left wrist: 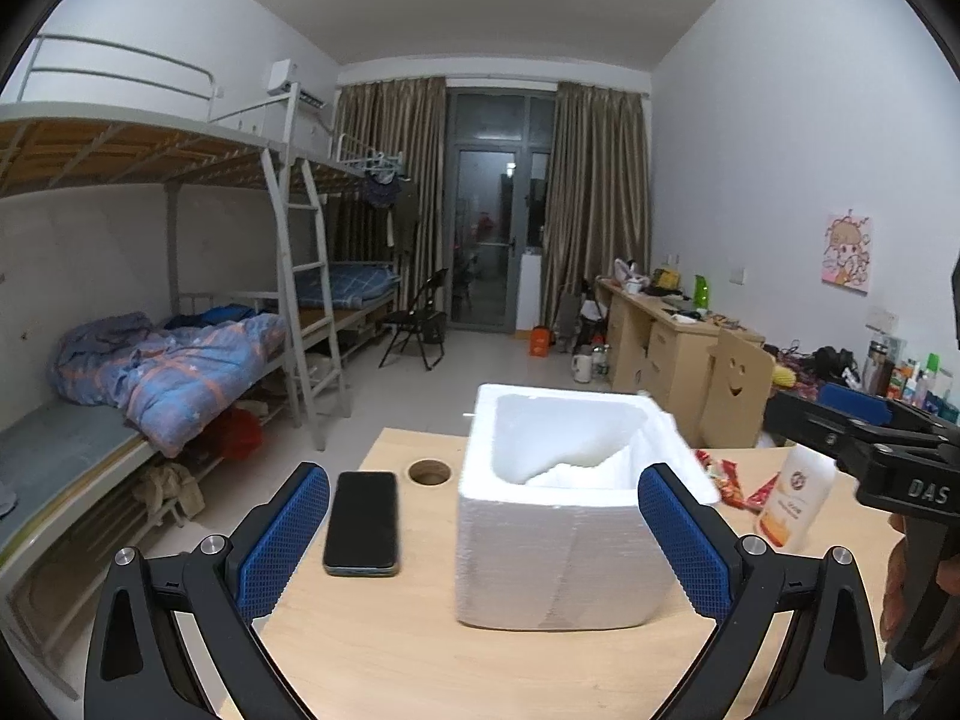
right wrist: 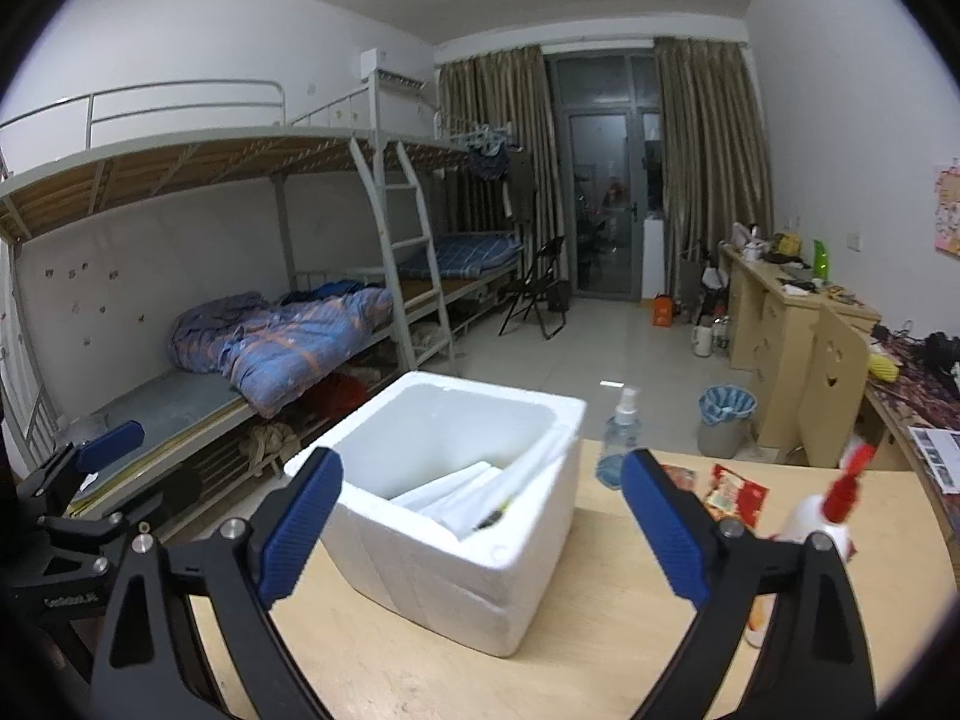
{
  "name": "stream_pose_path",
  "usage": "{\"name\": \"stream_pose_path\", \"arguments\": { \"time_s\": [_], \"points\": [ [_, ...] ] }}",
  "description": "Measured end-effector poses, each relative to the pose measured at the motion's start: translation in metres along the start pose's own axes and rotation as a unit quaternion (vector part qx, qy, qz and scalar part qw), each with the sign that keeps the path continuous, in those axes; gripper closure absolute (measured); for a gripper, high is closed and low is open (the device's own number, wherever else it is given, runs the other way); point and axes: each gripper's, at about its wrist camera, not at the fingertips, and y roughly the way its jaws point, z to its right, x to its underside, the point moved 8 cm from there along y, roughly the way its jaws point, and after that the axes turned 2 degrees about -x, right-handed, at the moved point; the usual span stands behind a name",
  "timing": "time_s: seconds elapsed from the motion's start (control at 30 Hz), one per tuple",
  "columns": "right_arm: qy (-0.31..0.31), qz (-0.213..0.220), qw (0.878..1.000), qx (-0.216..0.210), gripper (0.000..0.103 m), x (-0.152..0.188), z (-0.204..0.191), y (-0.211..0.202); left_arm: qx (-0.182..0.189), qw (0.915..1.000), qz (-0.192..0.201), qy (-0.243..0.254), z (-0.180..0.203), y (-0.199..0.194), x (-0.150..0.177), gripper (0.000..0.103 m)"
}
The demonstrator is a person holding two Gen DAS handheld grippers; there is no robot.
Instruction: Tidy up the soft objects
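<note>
Bunk beds (left wrist: pixel 180 324) line the wall behind your bench (left wrist: pixel 420 648). Your left claw (left wrist: pixel 486 546) points slightly downward at the foam box (left wrist: pixel 540 552), spread wide and empty. Your right claw (right wrist: pixel 480 534) tilts down likewise, wide, holding nothing. White soft packs (right wrist: pixel 468 498) lie slanted inside the box, long axis leaning toward its right wall. Your phone (left wrist: pixel 362 522) lies left, lengthwise away from you.

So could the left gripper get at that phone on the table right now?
Probably yes. The left gripper is open and empty, and the phone lies flat and uncovered beside the foam box, just inside its left finger.
</note>
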Motion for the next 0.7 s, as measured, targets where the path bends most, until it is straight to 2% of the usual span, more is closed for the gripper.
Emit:
{"name": "stream_pose_path", "arguments": {
  "time_s": [0.13,0.3,0.5,0.7],
  "points": [
    [0.004,0.017,1.000,0.011,0.001,0.000,0.007,-0.024,0.020,0.9998,0.006,-0.002,0.016,-0.012,-0.003,0.000],
    [0.021,0.041,0.999,0.028,0.000,0.007,0.021,-0.057,0.045,0.9989,0.013,-0.003,0.037,-0.028,-0.006,0.000],
    [0.035,0.052,0.997,0.053,0.000,0.016,0.035,-0.075,0.043,0.9985,0.033,0.011,0.054,-0.045,-0.010,0.000],
    [0.043,0.055,0.996,0.053,0.000,0.027,0.043,-0.088,0.053,0.9978,0.040,0.008,0.063,-0.058,-0.011,0.000]
  ]
}}
